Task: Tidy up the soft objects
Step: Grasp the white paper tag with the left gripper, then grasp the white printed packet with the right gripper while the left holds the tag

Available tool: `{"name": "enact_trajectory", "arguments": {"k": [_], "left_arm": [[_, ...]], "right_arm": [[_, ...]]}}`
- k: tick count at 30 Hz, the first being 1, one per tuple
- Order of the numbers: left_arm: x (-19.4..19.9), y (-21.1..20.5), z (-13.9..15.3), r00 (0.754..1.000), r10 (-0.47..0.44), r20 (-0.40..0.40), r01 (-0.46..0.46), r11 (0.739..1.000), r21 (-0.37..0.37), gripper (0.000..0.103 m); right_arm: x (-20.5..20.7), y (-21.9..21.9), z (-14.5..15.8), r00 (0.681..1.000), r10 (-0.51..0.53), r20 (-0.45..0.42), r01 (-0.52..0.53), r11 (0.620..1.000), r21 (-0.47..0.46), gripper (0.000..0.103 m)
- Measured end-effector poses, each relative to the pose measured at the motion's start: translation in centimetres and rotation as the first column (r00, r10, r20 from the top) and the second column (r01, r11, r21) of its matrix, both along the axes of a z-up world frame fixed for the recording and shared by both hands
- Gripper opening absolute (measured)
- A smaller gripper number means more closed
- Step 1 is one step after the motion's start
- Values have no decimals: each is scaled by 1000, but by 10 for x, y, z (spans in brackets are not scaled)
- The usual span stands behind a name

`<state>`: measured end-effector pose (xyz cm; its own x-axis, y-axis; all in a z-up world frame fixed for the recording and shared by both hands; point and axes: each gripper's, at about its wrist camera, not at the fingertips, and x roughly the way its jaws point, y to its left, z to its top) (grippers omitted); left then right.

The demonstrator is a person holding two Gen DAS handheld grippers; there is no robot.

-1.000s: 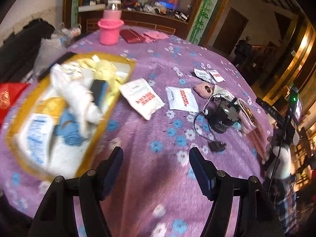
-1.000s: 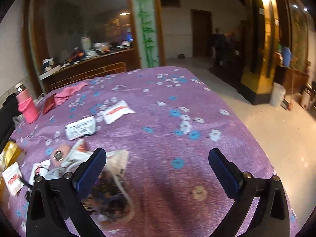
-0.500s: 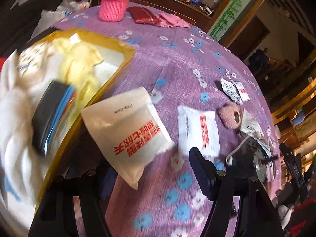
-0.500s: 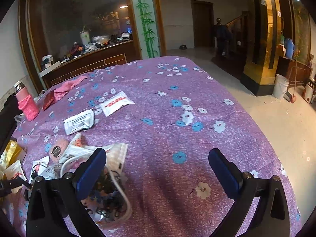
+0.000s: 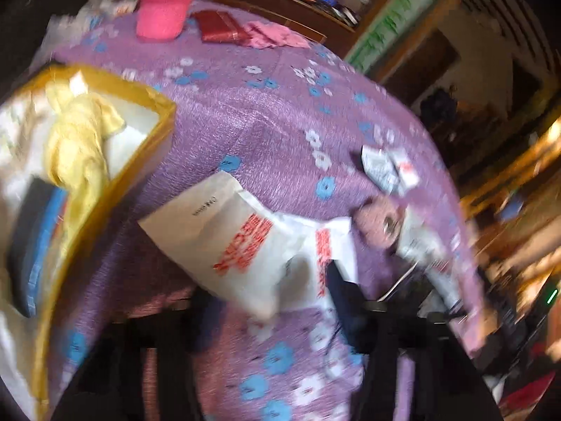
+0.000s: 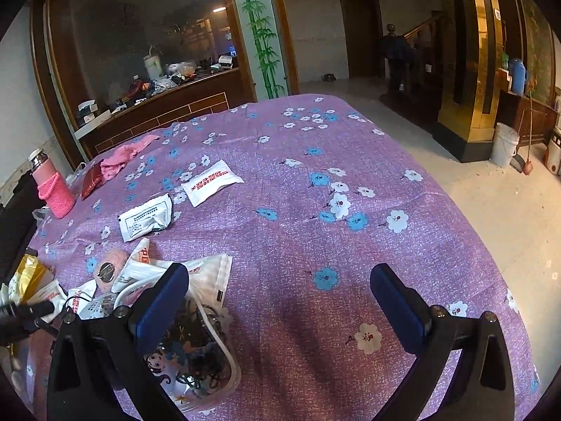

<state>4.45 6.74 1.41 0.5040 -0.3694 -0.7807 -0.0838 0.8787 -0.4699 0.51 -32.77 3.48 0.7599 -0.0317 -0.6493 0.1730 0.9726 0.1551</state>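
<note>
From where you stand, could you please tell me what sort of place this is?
Probably a lived-in home's main room: a purple floral tablecloth, a cluttered wooden counter behind it, and a wooden staircase by a doorway.

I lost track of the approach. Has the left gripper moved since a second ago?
Yes. The left gripper moved toward the white red-printed soft packet, which now sits between its open fingers.

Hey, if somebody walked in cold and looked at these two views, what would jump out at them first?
Probably the purple flowered tablecloth covering the whole table, littered with white packets. Next, in the left wrist view, the white packet with red print lying just ahead of the open left claw, beside the gold-rimmed box holding a yellow cloth. The pink knitted bottle sleeve stands at the far left edge.
</note>
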Motion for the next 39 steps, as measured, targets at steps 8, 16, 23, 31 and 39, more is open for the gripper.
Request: {"name": "enact_trajectory", "arguments": {"k": [8,16,23,31,39], "left_arm": [[1,32,-14,995,86,-45,-93,974,-204,14],[-44,42,18,996,34,78,-21,985,-169,10],[-86,25,49,974,-94,208,101,995,-23,10],[-91,11,40,964,-165,209,182,981,-66,10],[-97,13,44,959,-180,216,193,980,-39,10]], "right_arm": [[4,-2,-7,999,-21,-30,21,1000,-21,103],[-6,-10,4,1000,-13,-1,13,998,54,103],[-2,-3,27,985,143,-101,-135,988,80,103],[59,55,40,908,327,-262,-332,943,29,103],[155,123,11,808,394,-437,-401,913,82,103]]}}
